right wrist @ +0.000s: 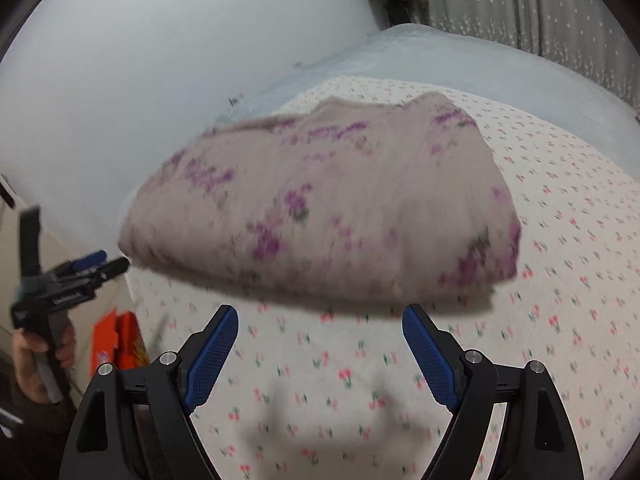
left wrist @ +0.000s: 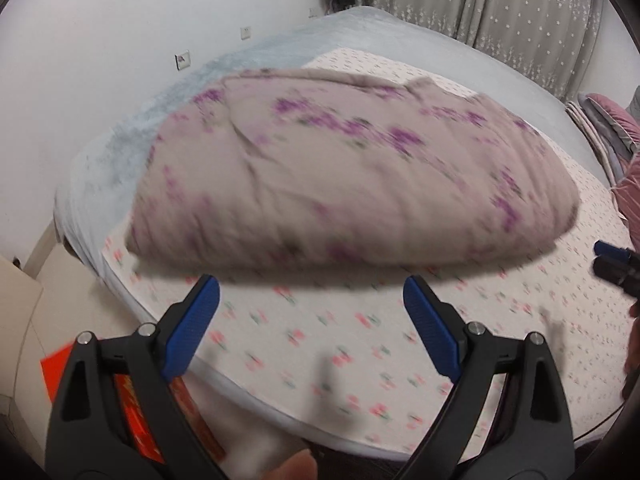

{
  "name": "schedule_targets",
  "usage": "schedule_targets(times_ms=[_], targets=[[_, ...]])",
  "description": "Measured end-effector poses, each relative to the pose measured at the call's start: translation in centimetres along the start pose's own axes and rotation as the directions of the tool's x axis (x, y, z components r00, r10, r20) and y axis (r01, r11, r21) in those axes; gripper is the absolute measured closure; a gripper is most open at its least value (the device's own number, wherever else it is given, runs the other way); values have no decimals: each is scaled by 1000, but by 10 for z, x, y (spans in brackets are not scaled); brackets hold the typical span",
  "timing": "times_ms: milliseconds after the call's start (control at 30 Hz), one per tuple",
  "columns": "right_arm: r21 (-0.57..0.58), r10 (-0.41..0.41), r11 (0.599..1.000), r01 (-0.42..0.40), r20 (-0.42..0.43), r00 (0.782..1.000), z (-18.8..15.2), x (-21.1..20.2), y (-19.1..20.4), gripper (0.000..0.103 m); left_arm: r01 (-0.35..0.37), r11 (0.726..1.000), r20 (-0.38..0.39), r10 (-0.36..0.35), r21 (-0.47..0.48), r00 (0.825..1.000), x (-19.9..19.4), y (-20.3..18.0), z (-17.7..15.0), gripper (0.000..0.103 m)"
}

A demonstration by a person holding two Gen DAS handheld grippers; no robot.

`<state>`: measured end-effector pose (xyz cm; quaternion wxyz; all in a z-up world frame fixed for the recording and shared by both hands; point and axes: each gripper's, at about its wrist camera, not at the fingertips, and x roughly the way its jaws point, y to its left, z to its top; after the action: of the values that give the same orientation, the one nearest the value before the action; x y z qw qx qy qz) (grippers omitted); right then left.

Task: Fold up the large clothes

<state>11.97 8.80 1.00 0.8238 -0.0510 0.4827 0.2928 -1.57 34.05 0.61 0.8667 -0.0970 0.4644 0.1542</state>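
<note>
Both your grippers are released: left gripper (left wrist: 311, 292) and right gripper (right wrist: 320, 320) gape with nothing between the pads. The folded floral quilt (left wrist: 340, 184) lies on the cherry-print sheet (left wrist: 360, 340), just beyond both.

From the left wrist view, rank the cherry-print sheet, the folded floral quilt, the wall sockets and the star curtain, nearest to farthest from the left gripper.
1. Cherry-print sheet: directly beneath the open left gripper.
2. Folded floral quilt: just ahead, mid-bed.
3. Wall sockets: beyond the bed's far left edge.
4. Star curtain: far back, upper right.
</note>
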Motion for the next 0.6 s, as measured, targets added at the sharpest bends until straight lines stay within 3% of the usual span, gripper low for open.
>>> schedule_targets(times_ms=[300, 600], targets=[[-26, -216, 976, 215, -20, 976, -38, 4, 12, 17, -49, 991, -62, 41, -123, 997, -4, -40, -38, 7], [-57, -268, 961, 271, 46, 962, -40, -8, 22, 17, -91, 986, -42, 86, -137, 995, -3, -73, -44, 7]])
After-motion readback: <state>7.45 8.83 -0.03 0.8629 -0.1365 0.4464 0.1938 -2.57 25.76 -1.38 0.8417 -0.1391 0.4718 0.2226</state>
